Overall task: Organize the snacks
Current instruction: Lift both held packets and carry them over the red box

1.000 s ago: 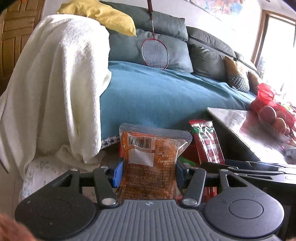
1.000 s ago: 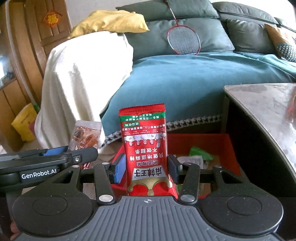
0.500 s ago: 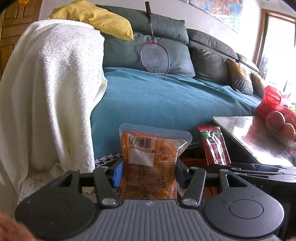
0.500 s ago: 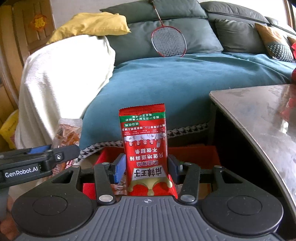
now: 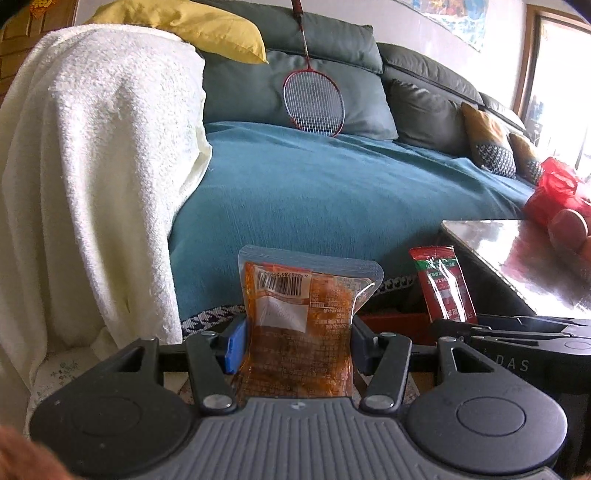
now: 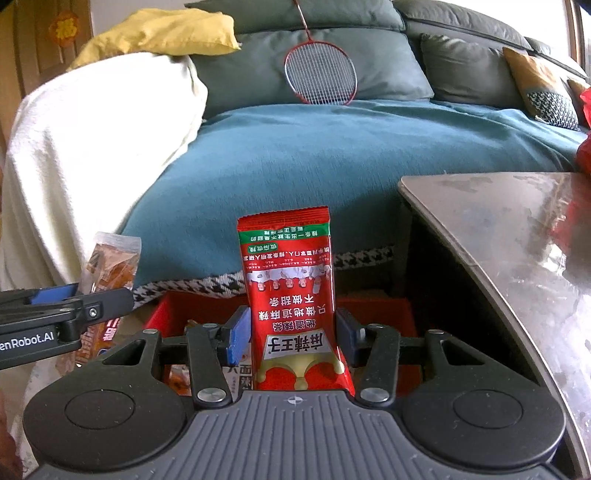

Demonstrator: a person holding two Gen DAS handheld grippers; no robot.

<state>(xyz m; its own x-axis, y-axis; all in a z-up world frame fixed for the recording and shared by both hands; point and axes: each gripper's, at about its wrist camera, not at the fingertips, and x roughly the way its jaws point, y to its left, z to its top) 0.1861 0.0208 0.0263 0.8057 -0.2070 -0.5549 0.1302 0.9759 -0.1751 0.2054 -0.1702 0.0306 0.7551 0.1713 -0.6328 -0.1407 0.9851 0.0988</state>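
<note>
My left gripper [image 5: 297,341] is shut on a clear packet of orange snack [image 5: 301,314] and holds it upright. My right gripper [image 6: 290,332] is shut on a red snack packet with Chinese print [image 6: 291,295], also upright. Each sees the other: the red packet [image 5: 445,286] shows at the right of the left wrist view, the orange packet [image 6: 112,266] at the left of the right wrist view. A red box [image 6: 373,308] with several loose snacks lies on the floor below the right gripper.
A sofa with a teal cover [image 5: 332,184] lies ahead, with a white towel [image 5: 92,166] over its arm, a yellow cushion [image 6: 159,33] and a badminton racket [image 5: 314,98]. A dark glossy table [image 6: 517,240] stands at the right, with red bagged fruit [image 5: 557,199] on it.
Both grippers have risen and swung a little right with their packets still held. The red box has dropped lower in both views and the table corner has come closer.
</note>
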